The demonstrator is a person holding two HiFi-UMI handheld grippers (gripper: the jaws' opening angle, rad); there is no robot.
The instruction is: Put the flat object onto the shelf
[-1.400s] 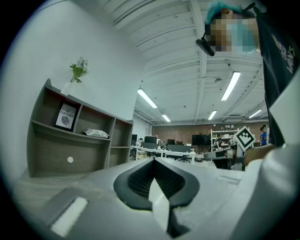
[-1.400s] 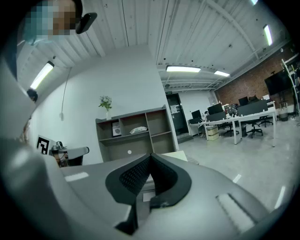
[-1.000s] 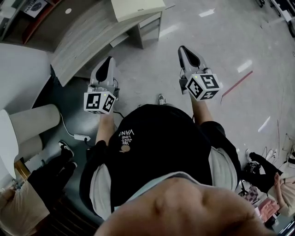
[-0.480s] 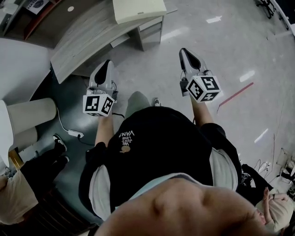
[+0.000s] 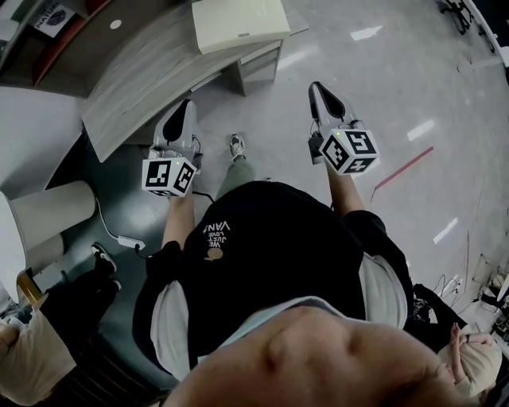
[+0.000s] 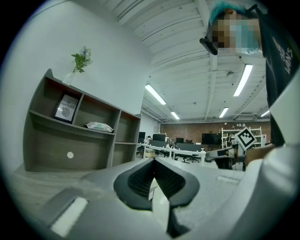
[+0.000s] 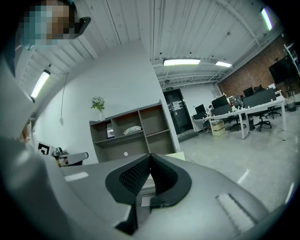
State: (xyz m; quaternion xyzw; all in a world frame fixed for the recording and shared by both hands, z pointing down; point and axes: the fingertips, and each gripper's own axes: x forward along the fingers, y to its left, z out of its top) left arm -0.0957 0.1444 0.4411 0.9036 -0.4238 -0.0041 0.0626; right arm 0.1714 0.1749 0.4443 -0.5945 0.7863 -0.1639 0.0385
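Both pairs of jaws are pressed together with nothing between them. The left gripper [image 5: 186, 107] and right gripper [image 5: 318, 89] point out level over pale floor [image 5: 342, 48]. The floor lies open ahead and to the right, crossed only by a red line [image 5: 406, 167]. The long edge of the curved wooden bench [image 5: 151, 71] runs just ahead and left of the left gripper. The flat cream box [image 5: 238, 22] lies on the bench's far end, well apart from both grippers. Beyond, against a white wall, stands the open shelf [image 6: 84, 136]. It holds a framed print [image 6: 67, 108] reading "NATURE" and a wipes packet [image 6: 99, 126]. The person's black shirt [image 5: 270, 254] bears white lettering, "JUST LOVE" among it.
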